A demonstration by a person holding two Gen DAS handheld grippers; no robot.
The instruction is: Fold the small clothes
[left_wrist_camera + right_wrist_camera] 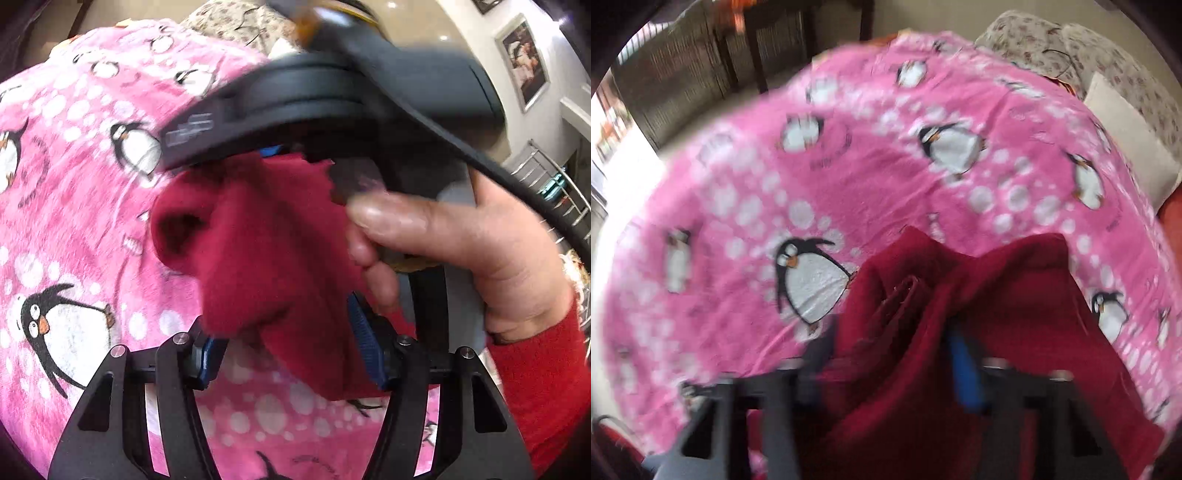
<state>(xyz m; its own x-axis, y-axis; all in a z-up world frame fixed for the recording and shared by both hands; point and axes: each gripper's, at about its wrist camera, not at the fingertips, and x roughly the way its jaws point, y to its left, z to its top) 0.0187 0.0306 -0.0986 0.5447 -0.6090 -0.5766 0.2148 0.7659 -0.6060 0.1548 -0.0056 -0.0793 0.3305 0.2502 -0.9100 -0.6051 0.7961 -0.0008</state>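
We work on a dark red garment (266, 251), a small fleece piece lifted partly clear of the pink penguin blanket (74, 206). The left hand-held gripper (291, 350) stands about half open with the cloth hanging between its blue pads (364, 332); the pads do not visibly press on it, so we judge this a loose bracket, not a firm grip. The right hand-held gripper (897, 358) is seen blurred; the garment (1015, 295) bunches across its jaws, and we cannot tell whether they clamp it. In the left view the person's hand (480, 251), in a red sleeve (546, 387), carries that right tool above the cloth. We judge that both tools sit at one edge to raise it for a fold.

The blanket covers the whole work surface; what lies beneath is hidden. Beyond it stand a floral cushioned seat (1052, 44), a wooden chair (798, 37), framed pictures (524, 59) and a metal rack (546, 177).
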